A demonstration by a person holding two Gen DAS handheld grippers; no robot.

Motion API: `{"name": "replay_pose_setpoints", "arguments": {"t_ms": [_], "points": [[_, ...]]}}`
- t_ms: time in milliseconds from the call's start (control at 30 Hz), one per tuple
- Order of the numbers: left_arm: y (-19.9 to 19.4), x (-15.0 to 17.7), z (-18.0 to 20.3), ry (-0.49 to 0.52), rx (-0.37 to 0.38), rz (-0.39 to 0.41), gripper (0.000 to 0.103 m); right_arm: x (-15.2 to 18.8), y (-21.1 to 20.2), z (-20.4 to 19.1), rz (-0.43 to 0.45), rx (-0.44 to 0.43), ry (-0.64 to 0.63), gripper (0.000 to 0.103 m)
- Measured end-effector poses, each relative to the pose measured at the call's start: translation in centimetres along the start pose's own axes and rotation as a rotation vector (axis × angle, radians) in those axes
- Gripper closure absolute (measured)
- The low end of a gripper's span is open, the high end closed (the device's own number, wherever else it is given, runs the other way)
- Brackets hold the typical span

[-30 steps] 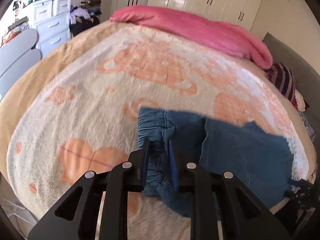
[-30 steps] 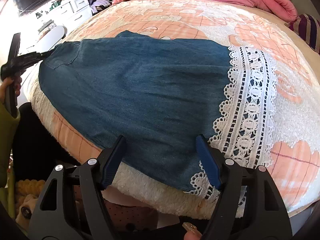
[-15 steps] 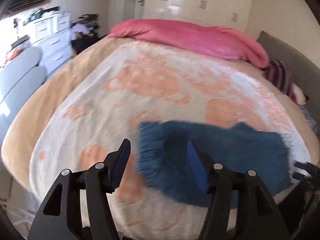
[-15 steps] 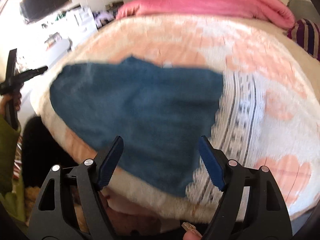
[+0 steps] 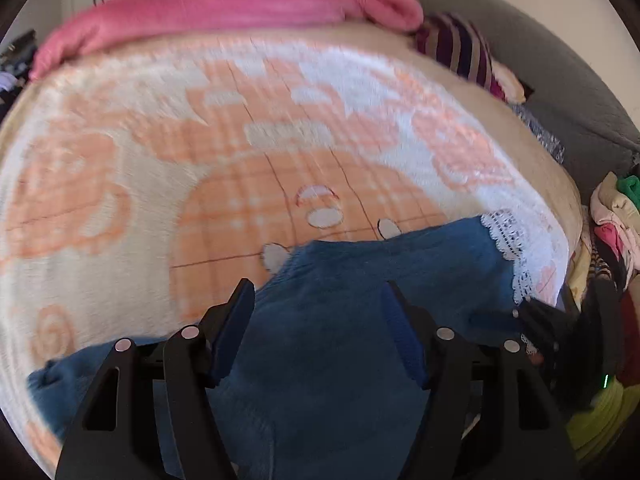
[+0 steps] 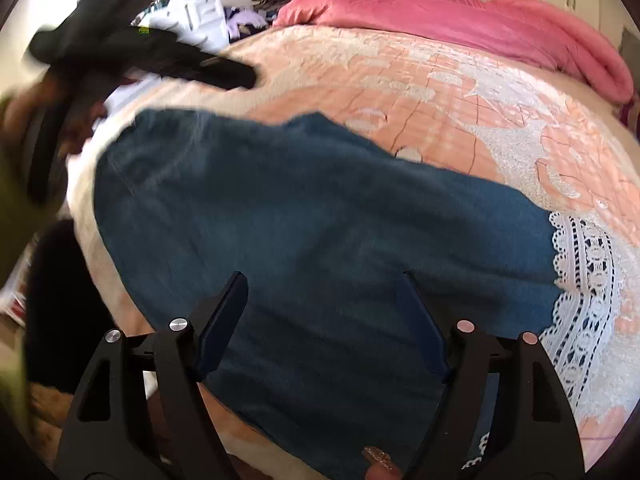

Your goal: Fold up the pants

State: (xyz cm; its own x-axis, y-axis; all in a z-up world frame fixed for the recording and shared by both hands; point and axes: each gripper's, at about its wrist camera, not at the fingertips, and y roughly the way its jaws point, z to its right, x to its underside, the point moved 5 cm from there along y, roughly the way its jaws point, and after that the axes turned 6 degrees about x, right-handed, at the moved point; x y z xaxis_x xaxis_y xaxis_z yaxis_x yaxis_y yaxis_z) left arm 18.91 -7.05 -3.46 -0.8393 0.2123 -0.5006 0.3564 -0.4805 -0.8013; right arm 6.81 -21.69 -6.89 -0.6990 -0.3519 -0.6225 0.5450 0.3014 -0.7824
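Pants (image 6: 320,232) lie flat, long axis along the bed's (image 6: 440,92) near edge.

Matt blue denim pants (image 6: 320,232) with white openwork lace trim (image 6: 588,280) lie on a fluffy fleece blanket (image 5: 120,168).

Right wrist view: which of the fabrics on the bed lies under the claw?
The blue pants with white lace hem, spread flat under the open right claw; the pink blanket lies bunched at the far end.

My right gripper (image 6: 320,316) hangs with jaws apart over the blue pants (image 6: 320,224). The pants lie flat on the bed (image 6: 440,92), lace trim (image 6: 588,280) on their right.
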Motion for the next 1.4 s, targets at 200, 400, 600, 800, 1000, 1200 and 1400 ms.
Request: {"name": "replay_pose_setpoints", "arguments": {"t_ms": [200,400,600,800,1000,1200,1400], "points": [[4.9,-1.0,-1.5,-0.035,0.009,-0.089,0.038,0.4,0.6,0.1,0.001,-0.044,0.023,0.033],[7.3,-0.3,-1.9,-0.051,0.058,-0.106,0.075,0.8,0.8,0.3,0.0,-0.056,0.019,0.033],[5.2,-1.0,-0.1,0.032,-0.008,-0.016,0.091,1.2,0.8,0.5,0.002,-0.068,0.018,0.033],[6.0,-2.4,-0.4,0.115,-0.13,0.016,0.091,1.8,0.4,1.0,0.003,-0.074,0.028,0.033],[7.0,-1.1,-2.5,0.008,-0.058,0.045,0.086,1.3,-0.8,1.7,0.01,-0.12,0.081,0.033],[1.4,0.7,-1.0,0.037,-0.061,0.156,0.07,-1.4,-7.8,12.7,0.231,-0.042,0.397,0.033],[0.6,4.1,0.5,0.053,-0.098,0.172,0.062,-1.0,-3.9,20.9,0.08,0.026,0.501,0.049]]}}
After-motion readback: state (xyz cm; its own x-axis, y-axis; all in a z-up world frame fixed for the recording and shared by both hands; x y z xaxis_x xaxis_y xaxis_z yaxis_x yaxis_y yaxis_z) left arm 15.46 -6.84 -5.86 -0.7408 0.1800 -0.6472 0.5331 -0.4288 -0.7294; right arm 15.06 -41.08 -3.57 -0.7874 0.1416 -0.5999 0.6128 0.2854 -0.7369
